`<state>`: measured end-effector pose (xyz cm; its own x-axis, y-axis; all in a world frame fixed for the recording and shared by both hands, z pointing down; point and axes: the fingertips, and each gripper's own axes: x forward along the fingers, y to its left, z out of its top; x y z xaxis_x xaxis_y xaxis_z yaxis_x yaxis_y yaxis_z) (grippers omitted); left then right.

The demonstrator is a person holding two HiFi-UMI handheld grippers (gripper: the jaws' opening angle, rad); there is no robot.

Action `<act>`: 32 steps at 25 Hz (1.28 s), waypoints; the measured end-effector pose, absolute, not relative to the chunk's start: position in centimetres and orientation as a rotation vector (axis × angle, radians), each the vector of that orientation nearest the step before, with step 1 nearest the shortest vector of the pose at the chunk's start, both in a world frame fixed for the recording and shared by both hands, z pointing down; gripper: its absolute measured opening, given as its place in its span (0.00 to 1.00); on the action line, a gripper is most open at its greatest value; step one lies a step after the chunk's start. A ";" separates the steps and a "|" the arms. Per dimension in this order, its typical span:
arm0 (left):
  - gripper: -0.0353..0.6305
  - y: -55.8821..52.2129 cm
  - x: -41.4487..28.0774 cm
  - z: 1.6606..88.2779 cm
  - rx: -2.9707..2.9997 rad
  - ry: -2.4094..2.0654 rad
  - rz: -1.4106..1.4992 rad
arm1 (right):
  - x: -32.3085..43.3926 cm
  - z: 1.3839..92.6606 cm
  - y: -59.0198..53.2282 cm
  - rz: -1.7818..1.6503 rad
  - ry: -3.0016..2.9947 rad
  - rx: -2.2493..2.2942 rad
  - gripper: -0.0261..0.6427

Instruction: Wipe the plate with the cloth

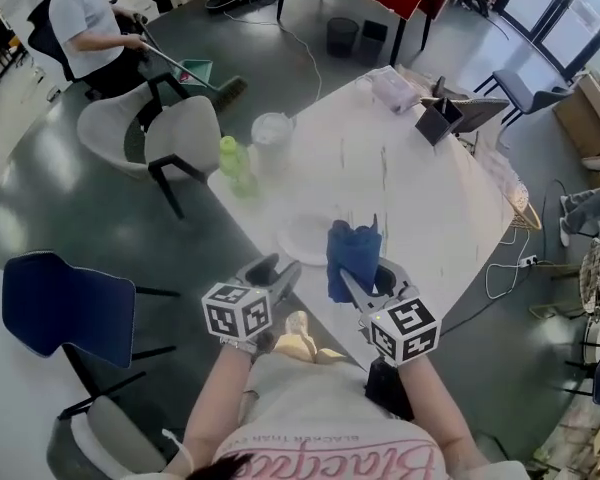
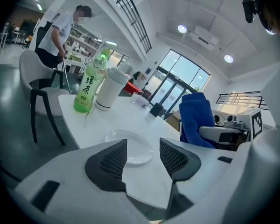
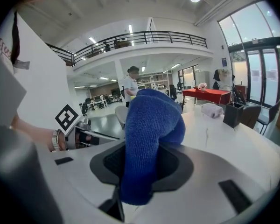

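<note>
A clear glass plate (image 1: 305,238) lies on the white table (image 1: 420,208) near its front left edge. My right gripper (image 1: 370,280) is shut on a blue cloth (image 1: 353,253), which stands bunched up above the jaws just right of the plate. In the right gripper view the cloth (image 3: 147,139) fills the gap between the pads of that gripper (image 3: 142,164). My left gripper (image 1: 280,268) is open at the table edge, short of the plate. In the left gripper view its jaws (image 2: 143,158) hold nothing, with the plate (image 2: 130,146) ahead and the cloth (image 2: 198,118) at right.
A green bottle (image 1: 232,158) and a white lidded container (image 1: 272,130) stand at the table's left edge beyond the plate. A black holder (image 1: 438,120) and a wrapped pack (image 1: 392,88) sit at the far end. A person (image 1: 90,23) sweeps the floor beyond grey chairs (image 1: 170,133); a blue chair (image 1: 70,303) is near left.
</note>
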<state>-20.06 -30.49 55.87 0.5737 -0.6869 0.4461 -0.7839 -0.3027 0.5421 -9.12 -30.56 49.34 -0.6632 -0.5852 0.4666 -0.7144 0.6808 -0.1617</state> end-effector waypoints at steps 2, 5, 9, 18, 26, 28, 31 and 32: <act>0.34 -31.4 -20.5 57.2 2.054 -1.141 0.204 | -9.3 50.4 -31.4 0.479 -2.497 1.011 0.21; 0.34 -32.8 -21.3 59.2 2.032 -1.120 0.245 | -9.5 52.3 -32.5 0.500 -2.467 0.996 0.21; 0.34 -34.6 -22.2 62.3 1.973 -1.076 0.273 | -9.4 55.8 -34.1 0.515 -2.405 0.980 0.21; 0.34 -38.0 -22.9 65.5 1.851 -1.031 0.311 | -7.8 61.5 -37.1 0.562 -2.285 0.989 0.21; 0.31 -39.2 -21.1 66.0 1.812 -0.915 0.383 | -7.7 64.0 -38.0 0.626 -2.280 0.983 0.21; 0.30 -39.3 -21.0 66.1 1.792 -0.892 0.381 | -7.6 64.2 -38.3 0.641 -2.293 0.994 0.21; 0.26 -39.2 -21.1 66.5 1.756 -0.865 0.388 | -7.3 64.4 -38.7 0.656 -2.311 1.019 0.21; 0.23 -39.1 -21.1 66.7 1.745 -0.860 0.399 | -7.2 64.4 -38.9 0.661 -2.314 1.027 0.21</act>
<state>-21.12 -39.06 66.70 0.6803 -0.3499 0.6440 -0.7177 -0.1398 0.6822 -7.17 -38.86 64.44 -0.5777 -0.5210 0.6283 -0.7743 0.5934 -0.2198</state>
